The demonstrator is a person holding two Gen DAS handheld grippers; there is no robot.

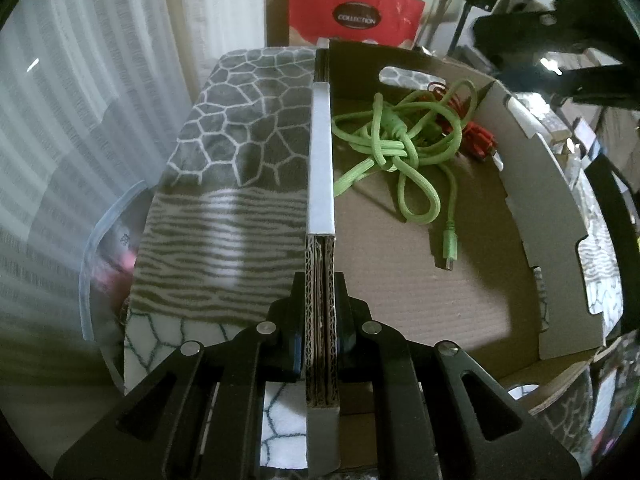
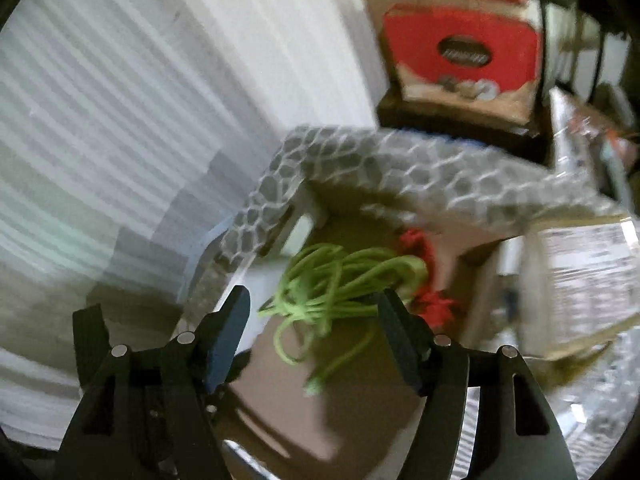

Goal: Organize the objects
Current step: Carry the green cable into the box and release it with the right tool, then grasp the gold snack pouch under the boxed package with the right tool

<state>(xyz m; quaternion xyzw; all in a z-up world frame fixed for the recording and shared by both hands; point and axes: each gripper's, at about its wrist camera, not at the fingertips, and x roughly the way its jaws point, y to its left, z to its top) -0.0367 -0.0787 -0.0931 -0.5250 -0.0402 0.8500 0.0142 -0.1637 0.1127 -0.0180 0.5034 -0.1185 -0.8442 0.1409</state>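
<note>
the left gripper (image 1: 322, 312) is clamped on the cardboard box (image 1: 420, 280) wall. the right gripper (image 2: 316, 320) is spread wide and empty, the green cable (image 2: 336, 280) just beyond its tips, inside the box.

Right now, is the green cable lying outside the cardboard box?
No: the left wrist view shows the green cable tangled on the floor of the cardboard box, inside its walls, beside a red cable.
</note>
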